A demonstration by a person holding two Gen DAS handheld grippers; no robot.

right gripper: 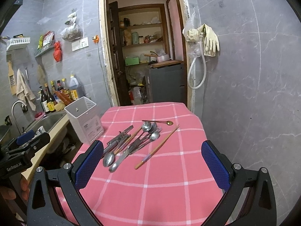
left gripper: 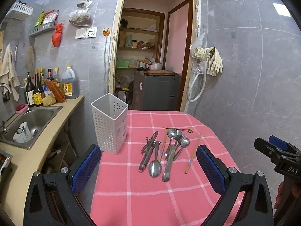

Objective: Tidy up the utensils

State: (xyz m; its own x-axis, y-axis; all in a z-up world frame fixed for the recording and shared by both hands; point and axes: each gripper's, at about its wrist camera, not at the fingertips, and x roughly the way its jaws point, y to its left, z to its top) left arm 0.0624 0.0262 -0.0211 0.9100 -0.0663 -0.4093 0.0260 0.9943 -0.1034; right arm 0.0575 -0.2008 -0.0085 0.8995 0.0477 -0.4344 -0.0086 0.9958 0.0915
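Note:
A pile of metal utensils [left gripper: 165,148] lies on the pink checked tablecloth [left gripper: 141,197]: spoons, a fork, a peeler and a large spoon [left gripper: 155,168]. A wooden chopstick [left gripper: 192,154] lies to their right and a small gold spoon [left gripper: 178,130] behind. A white perforated utensil holder [left gripper: 110,124] stands upright at the table's left edge, empty as far as I can see. My left gripper [left gripper: 148,169] is open and empty, just short of the pile. My right gripper [right gripper: 152,165] is open and empty, near the pile [right gripper: 131,141] and chopstick [right gripper: 158,148]. The holder [right gripper: 84,120] stands at the left.
A counter with a steel sink [left gripper: 30,120] and sauce bottles [left gripper: 37,88] runs along the left. A doorway [left gripper: 150,56] with shelves and a dark cabinet lies behind the table. A grey tiled wall [left gripper: 254,75] with hanging gloves [left gripper: 214,60] is on the right.

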